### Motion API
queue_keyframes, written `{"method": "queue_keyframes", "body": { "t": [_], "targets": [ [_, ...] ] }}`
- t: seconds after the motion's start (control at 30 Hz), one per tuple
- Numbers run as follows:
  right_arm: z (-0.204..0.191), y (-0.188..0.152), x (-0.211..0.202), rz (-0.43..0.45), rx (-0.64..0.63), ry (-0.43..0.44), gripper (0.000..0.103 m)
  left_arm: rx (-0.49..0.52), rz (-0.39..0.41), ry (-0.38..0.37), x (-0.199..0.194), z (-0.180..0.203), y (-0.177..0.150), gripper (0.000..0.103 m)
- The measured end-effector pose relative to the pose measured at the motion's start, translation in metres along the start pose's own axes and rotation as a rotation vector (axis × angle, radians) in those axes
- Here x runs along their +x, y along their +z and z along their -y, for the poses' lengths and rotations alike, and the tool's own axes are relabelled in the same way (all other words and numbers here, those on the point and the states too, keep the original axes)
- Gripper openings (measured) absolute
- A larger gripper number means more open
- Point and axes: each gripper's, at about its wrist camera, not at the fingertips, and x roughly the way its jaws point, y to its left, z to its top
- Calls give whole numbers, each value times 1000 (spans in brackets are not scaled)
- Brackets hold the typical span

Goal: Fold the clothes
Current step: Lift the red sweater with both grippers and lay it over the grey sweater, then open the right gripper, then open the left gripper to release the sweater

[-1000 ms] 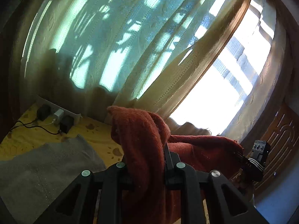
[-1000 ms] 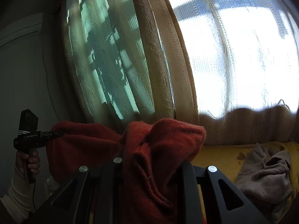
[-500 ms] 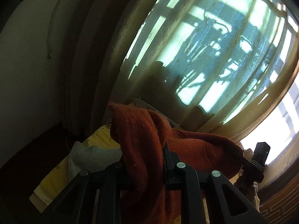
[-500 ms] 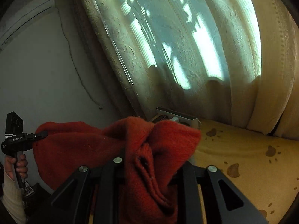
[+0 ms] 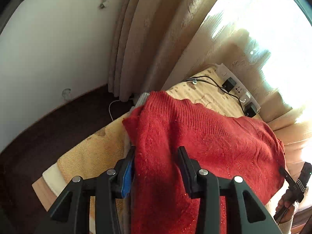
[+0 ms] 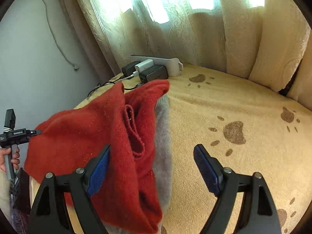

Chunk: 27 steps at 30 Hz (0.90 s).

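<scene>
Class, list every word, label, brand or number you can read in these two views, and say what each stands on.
None can be read.
Left tongs: white label on the body, too small to read.
Right tongs: white stripes, no lettering.
Power strip: socket marks only.

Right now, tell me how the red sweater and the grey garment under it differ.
The red sweater is a bright, ribbed knit; the grey garment looks dull and smooth. The sweater lies on top, bunched between the opening jaws of the left gripper and right gripper; the grey garment lies beneath, only an edge showing. Both rest on the yellow blanket.
</scene>
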Motion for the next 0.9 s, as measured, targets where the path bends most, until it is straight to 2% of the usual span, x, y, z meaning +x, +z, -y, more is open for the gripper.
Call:
{"method": "queue_keyframes", "body": {
  "t": [0.13,0.2,0.4,0.47,0.5,0.53,0.6,0.7,0.73,0.8,0.9],
  "targets": [
    [4,-17,-25,27,-18,27,87,-5,99,-15,-33,0,-14,43],
    [3,-24,-35,39,-24,35,87,3,126,-43,-47,1,-31,43],
    [-15,-26,-25,-6,-93,79,86,155,58,-51,-47,25,-93,43],
    [-24,-28,-17,-29,-109,90,70,222,78,7,-40,36,-106,43],
    [-29,-29,-13,-43,-115,90,46,255,91,45,-37,42,-112,43],
    [-33,-30,-8,-56,-121,90,27,279,99,78,-32,45,-115,43],
    [-41,-31,-5,-69,-131,83,11,287,103,106,-24,46,-116,44],
    [-43,-27,-20,-48,-97,112,10,225,87,79,-20,34,-109,47],
    [-44,-26,-31,-35,-80,145,10,215,83,95,-20,32,-109,53],
    [-45,-23,-53,-9,-47,212,10,207,75,115,-23,28,-108,54],
    [-48,-33,-71,-28,-38,243,9,212,79,160,-29,23,-111,56]
  ]
}}
